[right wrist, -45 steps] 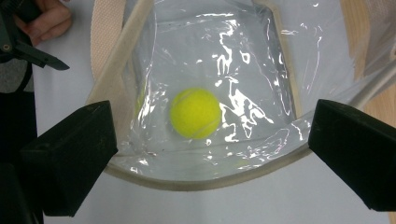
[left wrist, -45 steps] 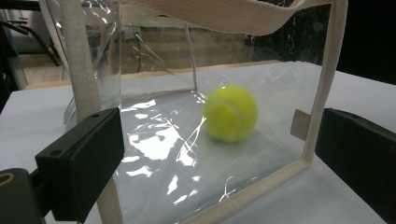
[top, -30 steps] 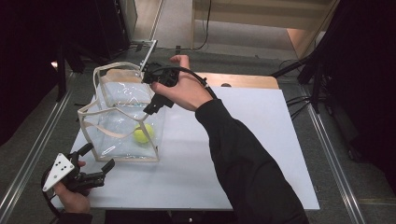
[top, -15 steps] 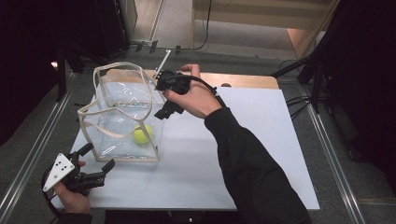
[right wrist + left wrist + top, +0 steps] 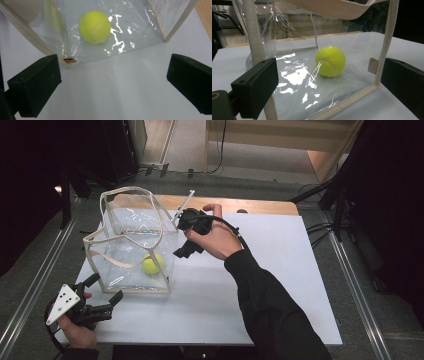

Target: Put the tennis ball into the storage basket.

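There's the tennis ball [image 5: 152, 264], bright yellow-green, sitting on the floor of the clear bag [image 5: 131, 227], toward the bag's near right corner as the high view has it. The bag stands upright on the white table [image 5: 280, 270] at the table's left side, its cream straps [image 5: 125, 202] looping above the open top. In the left gripper view the ball [image 5: 330, 61] rests behind the transparent wall, framed by the cream edging.

Now the right gripper [image 5: 186, 251]: it hangs just outside the bag's right wall, held in a hand [image 5: 217, 240] above the table, jaws spread wide with nothing between them. Its own view looks down on the ball [image 5: 95, 26] through the plastic, the ball beyond the jaw tips and slightly left of centre, the bag's bottom edge between them. Close to the ball, but apart from it, with the bag wall in between.

The left gripper [image 5: 102, 295] sits low at the table's near left corner, just beside the bag's near left corner, jaws also parted and empty. The ball lies across the bag's floor from it, well inside.
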The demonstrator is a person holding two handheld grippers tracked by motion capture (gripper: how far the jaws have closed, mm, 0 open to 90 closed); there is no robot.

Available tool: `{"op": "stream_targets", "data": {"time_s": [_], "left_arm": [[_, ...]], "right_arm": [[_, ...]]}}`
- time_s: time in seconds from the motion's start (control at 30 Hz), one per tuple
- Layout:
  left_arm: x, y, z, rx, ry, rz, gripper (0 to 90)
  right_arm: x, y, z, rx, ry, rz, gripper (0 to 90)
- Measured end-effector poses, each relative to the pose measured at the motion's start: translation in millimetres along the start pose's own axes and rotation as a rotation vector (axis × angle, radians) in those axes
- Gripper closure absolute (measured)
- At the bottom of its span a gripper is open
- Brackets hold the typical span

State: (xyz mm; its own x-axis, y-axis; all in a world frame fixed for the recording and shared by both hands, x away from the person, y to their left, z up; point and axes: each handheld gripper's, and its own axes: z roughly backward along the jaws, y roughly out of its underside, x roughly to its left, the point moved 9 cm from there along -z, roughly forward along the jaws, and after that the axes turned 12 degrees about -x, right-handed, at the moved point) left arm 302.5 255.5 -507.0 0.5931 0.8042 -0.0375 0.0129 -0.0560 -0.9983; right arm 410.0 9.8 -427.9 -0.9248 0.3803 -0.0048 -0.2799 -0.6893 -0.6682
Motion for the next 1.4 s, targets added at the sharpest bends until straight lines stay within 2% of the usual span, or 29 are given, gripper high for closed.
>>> {"op": "stream_targets", "data": {"time_s": [0.27, 0.47, 0.77, 0.87, 0.97, 1.2, 1.4], "left_arm": [[-0.1, 0.0, 0.0, 0.0, -0.001, 0.001, 1.3], [0.0, 0.1, 0.0, 0.002, 0.0, -0.004, 1.3], [0.2, 0.6, 0.5, 0.01, -0.002, -0.008, 1.3], [0.2, 0.6, 0.4, 0.009, -0.001, -0.01, 1.3], [-0.1, 0.8, 0.2, 0.011, 0.0, -0.013, 1.3], [-0.3, 1.0, 0.2, 0.012, 0.0, -0.014, 1.3], [-0.6, 0.9, 0.0, 0.011, -0.002, -0.013, 1.3]], "right_arm": [[4.1, 18.4, -8.4, -0.028, 0.0, -0.022, 0.0], [2.5, 28.3, -11.9, -0.081, 0.009, -0.032, 0.0], [3.2, 51.5, -18.2, -0.127, 0.017, -0.056, 0.0], [3.2, 58.8, -19.2, -0.152, 0.02, -0.072, 0.0], [1.0, 67.2, -19.7, -0.185, 0.048, -0.084, 0.0], [1.0, 86.4, -19.4, -0.251, 0.065, -0.136, 0.0], [0.9, 100.5, -17.9, -0.295, 0.076, -0.161, 0.0]]}}
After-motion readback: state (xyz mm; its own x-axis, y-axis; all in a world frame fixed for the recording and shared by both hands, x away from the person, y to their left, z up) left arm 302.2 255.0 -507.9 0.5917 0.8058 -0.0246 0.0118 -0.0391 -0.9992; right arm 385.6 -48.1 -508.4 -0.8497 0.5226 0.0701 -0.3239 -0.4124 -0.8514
